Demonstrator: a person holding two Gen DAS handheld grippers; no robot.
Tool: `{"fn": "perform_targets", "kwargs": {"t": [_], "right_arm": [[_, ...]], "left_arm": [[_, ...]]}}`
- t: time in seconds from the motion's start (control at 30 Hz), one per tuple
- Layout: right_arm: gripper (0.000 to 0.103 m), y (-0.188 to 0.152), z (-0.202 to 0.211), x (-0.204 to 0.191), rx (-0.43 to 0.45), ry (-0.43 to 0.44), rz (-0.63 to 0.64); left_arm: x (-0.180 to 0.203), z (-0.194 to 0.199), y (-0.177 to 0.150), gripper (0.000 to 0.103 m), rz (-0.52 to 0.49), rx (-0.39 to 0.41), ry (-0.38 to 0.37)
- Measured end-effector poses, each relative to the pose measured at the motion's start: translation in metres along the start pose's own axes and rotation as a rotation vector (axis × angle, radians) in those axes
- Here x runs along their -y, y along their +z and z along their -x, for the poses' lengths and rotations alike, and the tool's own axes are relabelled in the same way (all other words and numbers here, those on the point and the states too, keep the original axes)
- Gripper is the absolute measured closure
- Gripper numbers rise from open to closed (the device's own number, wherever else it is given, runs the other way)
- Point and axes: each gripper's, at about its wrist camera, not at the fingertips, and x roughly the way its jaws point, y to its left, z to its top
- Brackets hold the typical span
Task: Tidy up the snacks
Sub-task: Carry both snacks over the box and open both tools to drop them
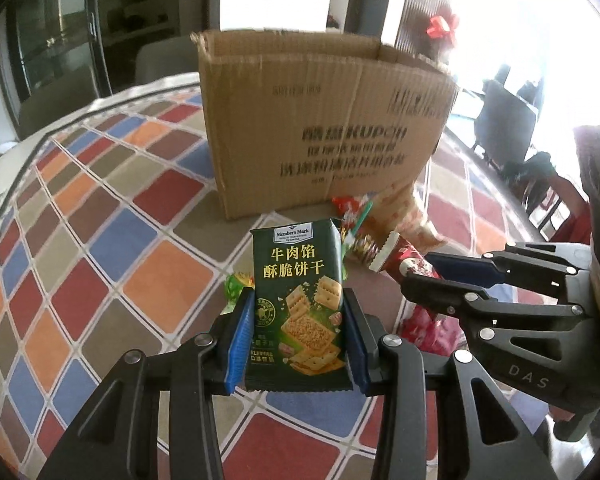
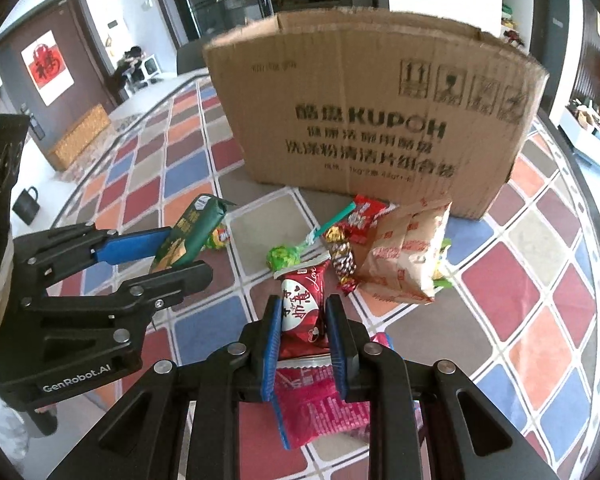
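Snacks lie scattered on a table under a checked cloth (image 2: 512, 292), just in front of a tall open cardboard box (image 2: 372, 120) at the far side. The left gripper (image 1: 298, 320) is clamped on a dark green cracker packet (image 1: 300, 300), held upright off the cloth between its 2 blue pads (image 1: 238, 340). The right gripper (image 2: 302, 332) is closed tight on a red wrapped snack (image 2: 302, 304), also lifted clear. Below it rests a pink packet (image 2: 320, 408). Nearer the box sit a beige printed bag (image 2: 404, 256), a green lollipop (image 2: 284, 258), a gold-and-dark candy (image 2: 342, 258) and a small red packet (image 2: 360, 216). Behind the green packet, another small wrapped sweet (image 2: 220, 236) is possibly touching it.
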Motion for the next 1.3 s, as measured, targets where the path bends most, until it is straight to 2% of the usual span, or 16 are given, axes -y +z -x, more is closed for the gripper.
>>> {"fn": "perform_targets", "kwargs": {"t": [0.37,0.73,0.93,1.3], "right_arm": [[0.080,0.028,0.058,0.002,0.166,-0.011,-0.010],[0.080,0.069,0.092,0.008,0.280,-0.032,-0.018],[0.080,0.091,0.098,0.014,0.302,-0.035,-0.022],[0.080,0.129,0.089,0.030,0.298,-0.071,-0.011]], "left_arm": [[0.011,0.049,0.042,0.062,-0.010,0.141,0.008],[0.016,0.071,0.090,0.062,-0.031,0.222,0.033],[0.015,0.067,0.113,0.062,-0.035,0.219,0.029],[0.008,0.044,0.153,0.062,-0.037,0.156,0.039]]}}
